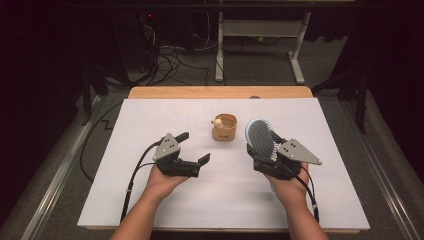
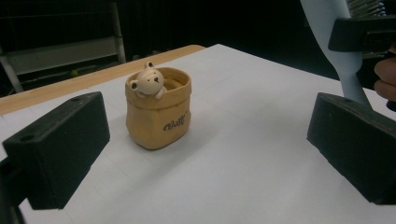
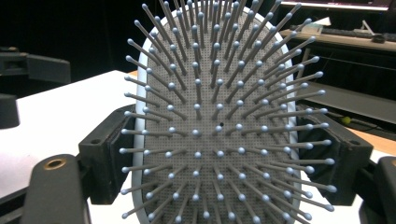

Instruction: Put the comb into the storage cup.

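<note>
On the white table (image 1: 150,200), your right gripper (image 1: 263,150) grips the hairbrush (image 1: 261,138) by its head, lifted beside the bear pot (image 1: 224,128), while your left gripper (image 1: 192,148) stands wide and empty; placing it remains.

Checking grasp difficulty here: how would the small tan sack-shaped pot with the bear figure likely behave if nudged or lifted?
The small tan sack-shaped pot looks glossy and rigid, probably ceramic, so likely stiff, somewhat slippery and breakable. Its squat body and broad base suggest it would slide rather than tip. The bear figure at its rim might chip if squeezed.
</note>
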The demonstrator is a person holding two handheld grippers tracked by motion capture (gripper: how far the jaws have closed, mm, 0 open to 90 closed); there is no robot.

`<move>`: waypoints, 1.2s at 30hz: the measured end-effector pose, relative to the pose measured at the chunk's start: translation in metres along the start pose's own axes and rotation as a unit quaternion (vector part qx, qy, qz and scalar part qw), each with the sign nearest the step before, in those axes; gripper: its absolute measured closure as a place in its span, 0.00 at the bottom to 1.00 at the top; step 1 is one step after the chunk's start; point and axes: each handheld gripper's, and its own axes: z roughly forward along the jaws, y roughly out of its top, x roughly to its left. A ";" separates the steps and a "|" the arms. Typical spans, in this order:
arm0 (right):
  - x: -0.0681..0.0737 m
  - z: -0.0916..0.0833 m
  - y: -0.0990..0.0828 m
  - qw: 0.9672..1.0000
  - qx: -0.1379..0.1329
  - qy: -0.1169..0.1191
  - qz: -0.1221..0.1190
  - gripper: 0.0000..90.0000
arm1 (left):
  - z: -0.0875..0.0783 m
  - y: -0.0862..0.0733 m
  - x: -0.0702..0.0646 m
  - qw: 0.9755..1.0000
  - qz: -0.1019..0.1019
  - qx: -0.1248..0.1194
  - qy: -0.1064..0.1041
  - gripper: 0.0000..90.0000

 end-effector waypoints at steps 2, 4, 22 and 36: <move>-0.002 0.000 0.000 1.000 -0.001 -0.004 0.000 0.23 | -0.003 -0.004 0.001 1.000 -0.007 -0.003 -0.003 0.00; -0.002 0.000 0.000 1.000 -0.002 -0.005 0.000 0.23 | -0.005 -0.007 0.002 1.000 -0.012 -0.004 -0.003 0.00; 0.009 0.002 -0.002 1.000 0.003 0.001 -0.018 0.23 | -0.010 -0.011 -0.002 1.000 -0.009 0.002 -0.009 0.00; 0.020 0.007 -0.003 0.999 0.005 0.009 -0.037 0.23 | -0.013 -0.008 -0.004 1.000 -0.011 -0.003 -0.014 0.01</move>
